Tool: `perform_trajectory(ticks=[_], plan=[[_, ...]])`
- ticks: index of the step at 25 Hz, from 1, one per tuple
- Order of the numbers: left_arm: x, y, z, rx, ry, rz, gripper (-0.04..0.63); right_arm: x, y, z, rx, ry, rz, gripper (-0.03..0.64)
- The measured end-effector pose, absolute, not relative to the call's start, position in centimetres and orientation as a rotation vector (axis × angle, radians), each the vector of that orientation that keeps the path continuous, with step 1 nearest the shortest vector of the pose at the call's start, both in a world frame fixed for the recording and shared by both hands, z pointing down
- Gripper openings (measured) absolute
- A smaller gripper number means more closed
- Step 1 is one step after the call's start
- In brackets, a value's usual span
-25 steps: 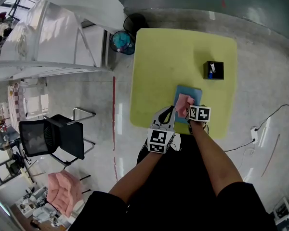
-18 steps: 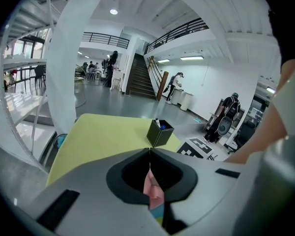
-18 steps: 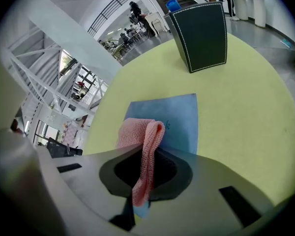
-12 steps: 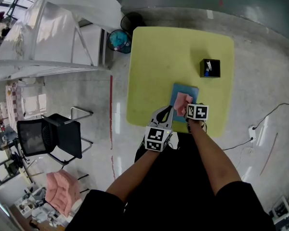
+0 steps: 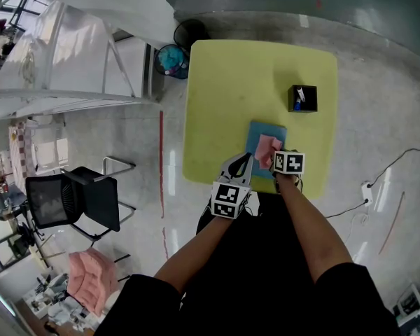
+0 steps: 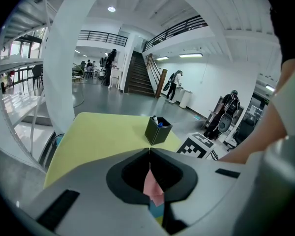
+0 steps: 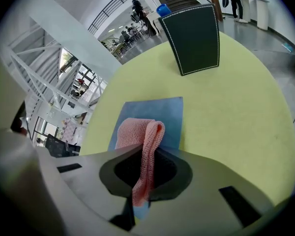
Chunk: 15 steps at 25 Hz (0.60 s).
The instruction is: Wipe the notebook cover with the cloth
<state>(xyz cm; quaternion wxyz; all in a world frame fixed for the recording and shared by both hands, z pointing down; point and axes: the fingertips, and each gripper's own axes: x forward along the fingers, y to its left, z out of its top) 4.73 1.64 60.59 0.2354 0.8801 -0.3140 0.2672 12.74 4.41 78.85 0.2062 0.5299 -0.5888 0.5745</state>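
A blue notebook (image 5: 261, 133) lies flat near the front edge of the yellow-green table (image 5: 224, 96). A pink cloth (image 5: 267, 148) lies bunched on its cover, and my right gripper (image 5: 276, 157) is shut on it. In the right gripper view the cloth (image 7: 143, 136) hangs from between the jaws (image 7: 146, 154) onto the notebook (image 7: 164, 113). My left gripper (image 5: 246, 159) is shut with its tips at the notebook's near left edge. In the left gripper view its jaws (image 6: 150, 151) meet, and cloth (image 6: 151, 186) and notebook (image 6: 155, 208) show through the gap below them.
A black pen holder (image 5: 303, 98) stands on the table behind the notebook, also seen as a black box (image 7: 193, 37) in the right gripper view. On the floor left of the table stand a bin (image 5: 171, 60), a white staircase frame (image 5: 70, 54) and a black chair (image 5: 73, 200).
My right gripper has drawn the cloth a little to the right across the notebook cover. The left gripper has stayed by the notebook's edge.
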Motion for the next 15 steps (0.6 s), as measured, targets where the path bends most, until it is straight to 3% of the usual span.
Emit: perform_trajectory(ticks=[15], plan=[[6.9,2.5,61.0,2.431,-0.807,0.731,0.017,14.9,5.4,79.0,1.483,-1.634,1.624,0.038]])
